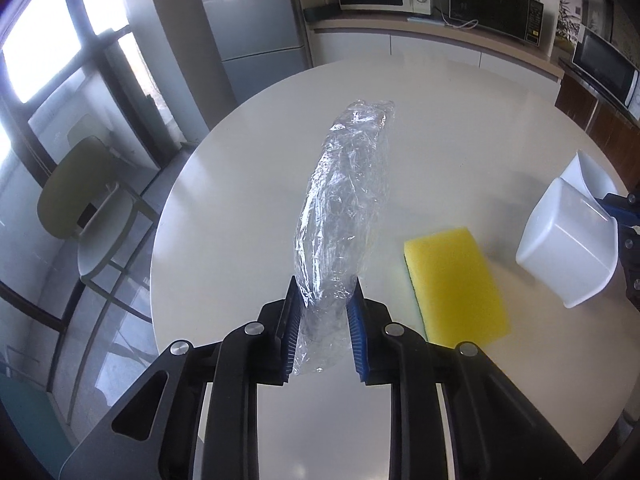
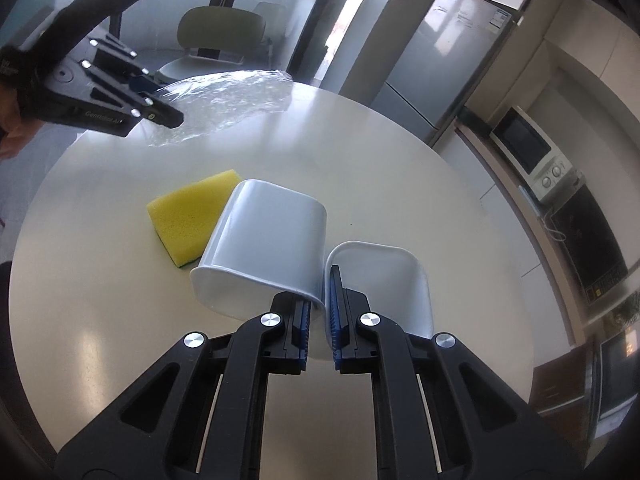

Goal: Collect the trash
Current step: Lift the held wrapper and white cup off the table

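Right gripper (image 2: 318,312) is clamping the white bin's (image 2: 264,248) wall above the table (image 2: 100,320). Yellow sponge (image 2: 188,216) is lying left. Far left, left gripper (image 2: 158,98) is pinching clear plastic wrap (image 2: 228,100).

Both wrist views close, angled down; share table (image 1: 248,184), sponge (image 2: 188,216).

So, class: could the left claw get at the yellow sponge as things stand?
Probably not yet: the left claw is shut on the plastic wrap. The sponge lies uncovered on the table just to its right.
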`<control>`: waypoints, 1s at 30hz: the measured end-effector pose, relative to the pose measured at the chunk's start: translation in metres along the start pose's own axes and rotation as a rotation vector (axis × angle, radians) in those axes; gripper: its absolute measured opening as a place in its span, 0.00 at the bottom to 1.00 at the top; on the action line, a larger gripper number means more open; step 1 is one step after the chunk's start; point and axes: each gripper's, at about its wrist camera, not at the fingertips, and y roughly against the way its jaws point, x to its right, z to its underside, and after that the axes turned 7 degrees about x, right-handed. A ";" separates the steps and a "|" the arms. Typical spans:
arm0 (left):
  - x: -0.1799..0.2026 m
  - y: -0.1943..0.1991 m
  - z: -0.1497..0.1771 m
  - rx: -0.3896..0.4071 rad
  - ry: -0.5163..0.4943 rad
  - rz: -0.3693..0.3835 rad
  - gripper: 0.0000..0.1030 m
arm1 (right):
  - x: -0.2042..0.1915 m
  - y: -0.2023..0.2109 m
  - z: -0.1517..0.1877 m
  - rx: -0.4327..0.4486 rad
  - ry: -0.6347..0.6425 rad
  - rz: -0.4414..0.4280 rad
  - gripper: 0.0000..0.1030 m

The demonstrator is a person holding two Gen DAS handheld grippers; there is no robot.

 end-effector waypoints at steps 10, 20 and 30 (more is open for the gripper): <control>0.003 0.020 0.015 0.034 0.068 0.000 0.21 | 0.022 0.027 0.010 0.030 -0.142 -0.016 0.07; 0.011 0.044 0.038 0.057 0.103 0.017 0.21 | 0.039 0.061 0.034 0.063 -0.245 -0.028 0.07; 0.026 0.054 0.065 0.065 0.130 0.039 0.21 | 0.035 0.070 0.064 0.056 -0.302 -0.048 0.07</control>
